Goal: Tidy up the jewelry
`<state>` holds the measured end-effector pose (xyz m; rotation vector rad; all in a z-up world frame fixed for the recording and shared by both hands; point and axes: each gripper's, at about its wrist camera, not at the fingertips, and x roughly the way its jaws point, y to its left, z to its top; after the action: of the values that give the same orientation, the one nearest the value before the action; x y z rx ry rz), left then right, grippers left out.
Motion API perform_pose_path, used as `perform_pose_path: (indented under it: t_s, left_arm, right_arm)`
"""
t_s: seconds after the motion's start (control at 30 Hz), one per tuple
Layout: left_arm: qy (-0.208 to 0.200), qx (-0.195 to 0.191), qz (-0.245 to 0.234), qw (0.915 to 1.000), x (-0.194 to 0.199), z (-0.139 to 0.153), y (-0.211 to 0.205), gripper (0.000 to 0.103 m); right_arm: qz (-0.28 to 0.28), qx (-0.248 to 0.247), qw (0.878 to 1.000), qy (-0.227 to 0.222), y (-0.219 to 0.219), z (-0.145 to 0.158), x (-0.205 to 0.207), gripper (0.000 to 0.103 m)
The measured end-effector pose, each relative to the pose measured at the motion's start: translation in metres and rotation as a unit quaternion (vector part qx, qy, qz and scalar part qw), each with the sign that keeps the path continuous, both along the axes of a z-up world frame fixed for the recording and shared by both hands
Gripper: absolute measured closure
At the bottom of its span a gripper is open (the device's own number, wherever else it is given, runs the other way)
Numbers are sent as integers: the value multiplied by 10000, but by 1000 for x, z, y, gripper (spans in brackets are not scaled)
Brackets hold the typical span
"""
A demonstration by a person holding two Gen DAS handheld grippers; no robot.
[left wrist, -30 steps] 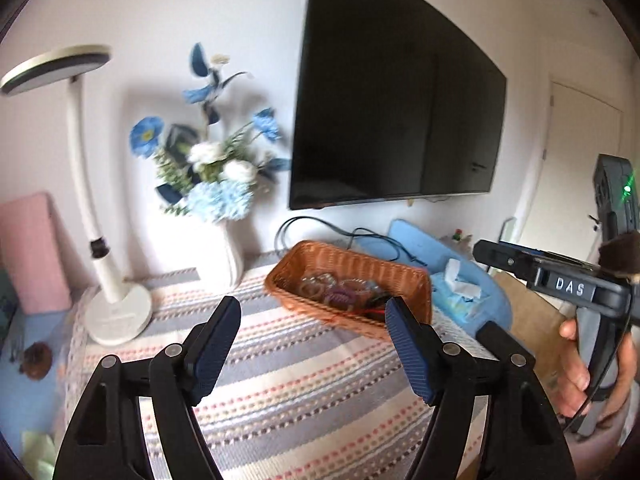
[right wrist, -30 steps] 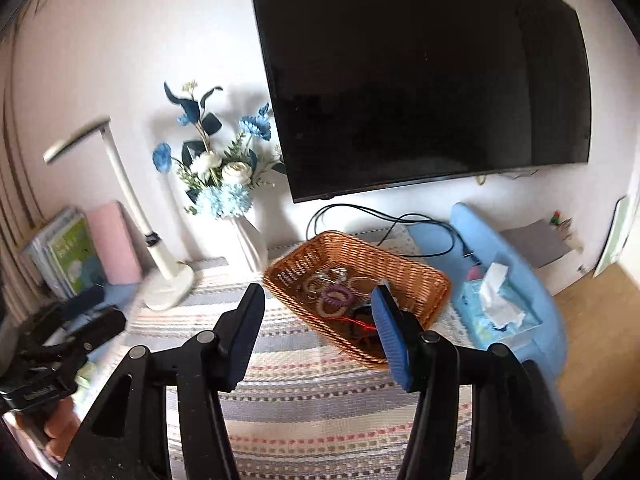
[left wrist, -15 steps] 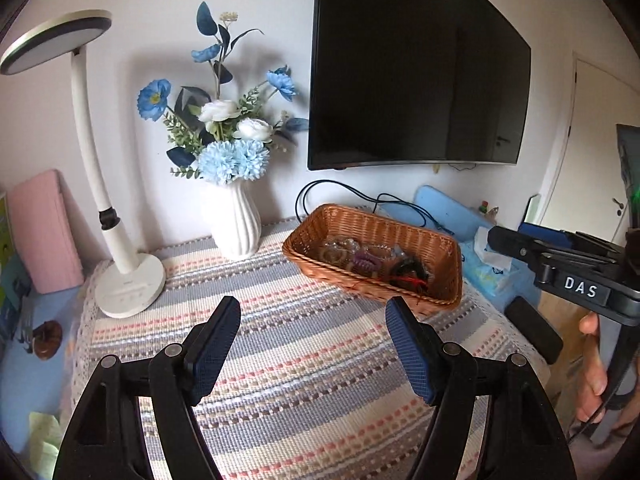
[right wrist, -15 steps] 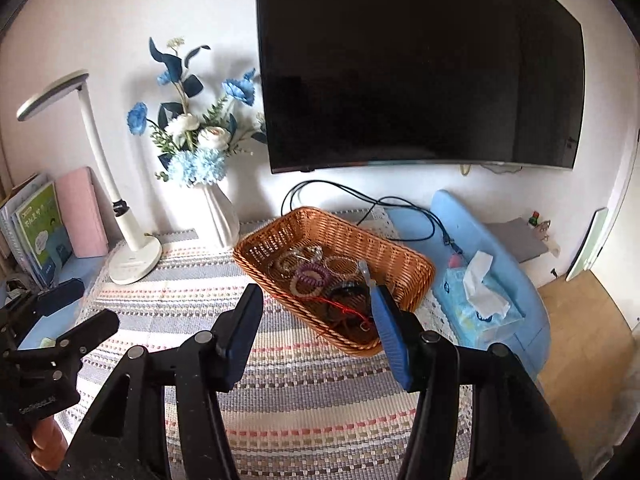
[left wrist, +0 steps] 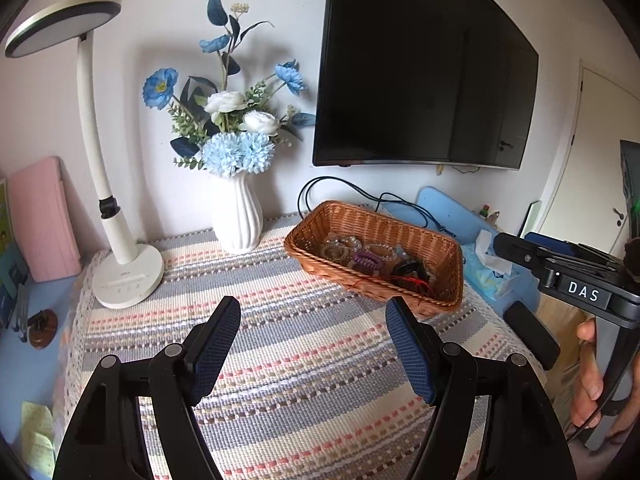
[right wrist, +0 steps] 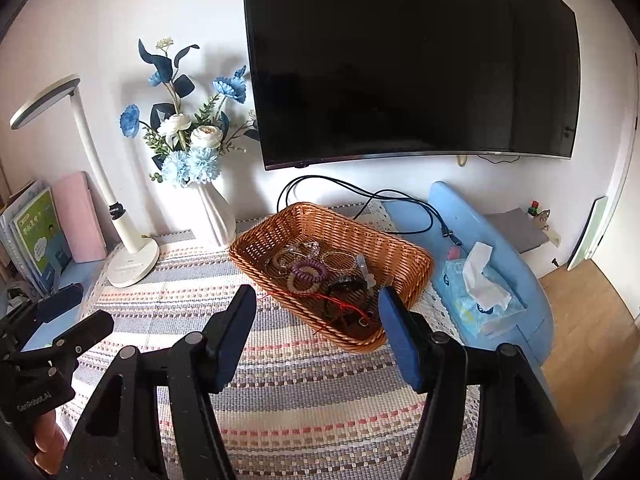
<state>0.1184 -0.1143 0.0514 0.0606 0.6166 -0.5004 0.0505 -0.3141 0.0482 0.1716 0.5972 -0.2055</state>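
On the striped worktop (right wrist: 320, 392), jewelry waits heaped in a wicker basket (right wrist: 404, 254) at far right.

Left gripper (left wrist: 312, 344) and right gripper (right wrist: 318, 326) both hang above the cloth, fingers spread wide and empty. Inside the basket lie tangled bracelets (right wrist: 298, 258), a purple coil band (right wrist: 309, 271) and a red cord (right wrist: 344, 306) trailing over the near rim; lifting one piece would likely drag its neighbours out, or tip the light basket.
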Motion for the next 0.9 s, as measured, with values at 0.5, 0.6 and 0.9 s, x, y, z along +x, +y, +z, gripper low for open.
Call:
perform_pose_path:
  t_s: [0.5, 0.6, 0.9]
  left_arm:
    - [153, -12, -32, 9999, 4, -5, -3, 27]
    - [98, 53, 22, 9999, 2, -5, -4, 27]
    - [87, 33, 108, 9999, 0, -3, 0, 27]
  right_arm:
    - [46, 53, 9999, 100, 1, -7, 6, 37]
    - [68, 70, 9999, 118, 2, -8, 7, 37]
    - [81, 70, 9999, 125, 2, -8, 6, 37]
